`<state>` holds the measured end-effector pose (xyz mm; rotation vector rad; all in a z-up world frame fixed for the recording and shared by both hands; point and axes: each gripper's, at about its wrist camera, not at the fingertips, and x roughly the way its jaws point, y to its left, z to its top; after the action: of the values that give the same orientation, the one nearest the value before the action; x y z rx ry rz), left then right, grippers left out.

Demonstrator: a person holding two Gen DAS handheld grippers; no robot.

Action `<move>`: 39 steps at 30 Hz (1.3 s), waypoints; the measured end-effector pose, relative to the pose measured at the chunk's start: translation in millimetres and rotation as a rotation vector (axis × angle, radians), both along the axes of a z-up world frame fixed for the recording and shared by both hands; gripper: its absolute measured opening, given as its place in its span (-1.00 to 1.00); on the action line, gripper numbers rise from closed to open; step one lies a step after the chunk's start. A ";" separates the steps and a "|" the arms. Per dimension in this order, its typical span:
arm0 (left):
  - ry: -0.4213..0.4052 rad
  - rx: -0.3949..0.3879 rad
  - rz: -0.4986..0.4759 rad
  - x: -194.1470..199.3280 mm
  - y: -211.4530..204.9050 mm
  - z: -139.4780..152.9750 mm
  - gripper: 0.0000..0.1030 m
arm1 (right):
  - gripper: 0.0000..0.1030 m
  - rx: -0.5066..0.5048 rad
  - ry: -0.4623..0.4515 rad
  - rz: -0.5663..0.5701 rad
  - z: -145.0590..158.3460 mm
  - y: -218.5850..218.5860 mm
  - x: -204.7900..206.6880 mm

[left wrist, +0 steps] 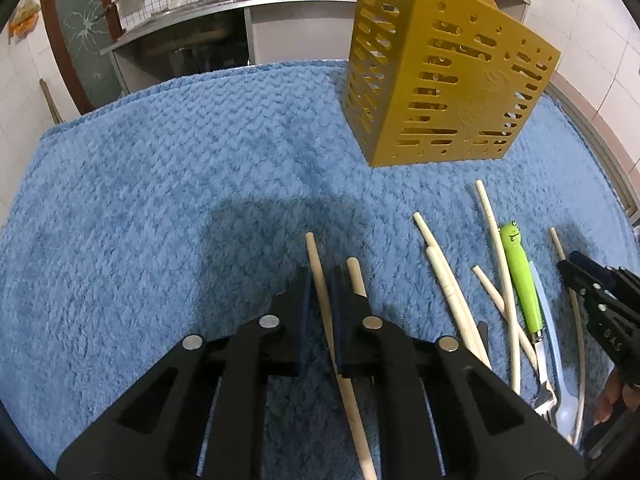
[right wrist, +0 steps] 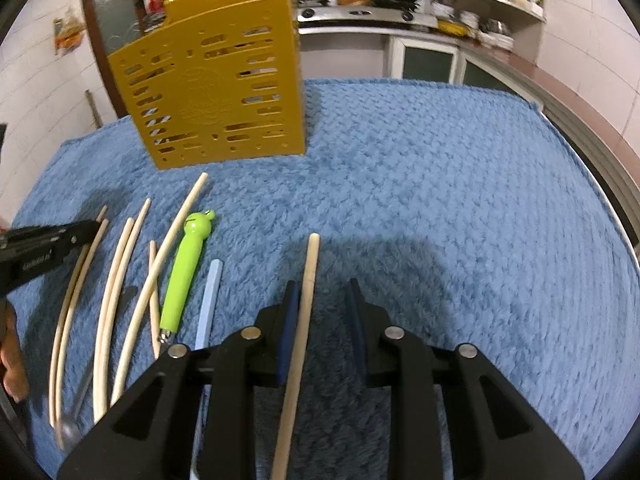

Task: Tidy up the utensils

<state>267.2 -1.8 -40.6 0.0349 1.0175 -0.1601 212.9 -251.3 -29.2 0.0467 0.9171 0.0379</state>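
- In front of the yellow caddy (left wrist: 448, 76), on the blue towel (left wrist: 160, 184), lie loose chopsticks.
- Left gripper (left wrist: 320, 280) is clamped on one chopstick (left wrist: 316, 264).
- Right gripper (right wrist: 322, 292) stands apart; another chopstick (right wrist: 310, 264) touches one pad.
- Light, stiff, probably slippery sticks: grip mid-shaft.

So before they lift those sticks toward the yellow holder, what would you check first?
1. Left gripper clamped on its chopstick: ok.
2. Right gripper clamped on its chopstick: not ok, one pad stands clear of it.
3. Yellow holder standing on the blue towel: ok.
4. Holder's top opening free: cannot tell, its top is not shown from above.
5. Frog-handled fork clear of both grips: ok.
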 end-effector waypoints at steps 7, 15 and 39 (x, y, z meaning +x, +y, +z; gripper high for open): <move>0.008 0.036 0.000 0.6 -4.3 -0.5 -0.86 | -0.52 -0.016 0.056 -0.018 4.3 3.2 23.2; 0.021 0.041 0.028 0.1 -9.5 4.9 -0.89 | -0.85 0.002 0.053 0.008 6.3 -1.2 21.7; -0.319 -0.070 -0.003 -63.8 6.7 96.4 -0.91 | -0.89 0.139 -0.240 0.039 62.7 -16.1 -20.8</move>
<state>203.4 5.0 55.8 -0.0016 0.6933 -0.1866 192.1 -267.3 33.5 0.1500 0.6746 0.1408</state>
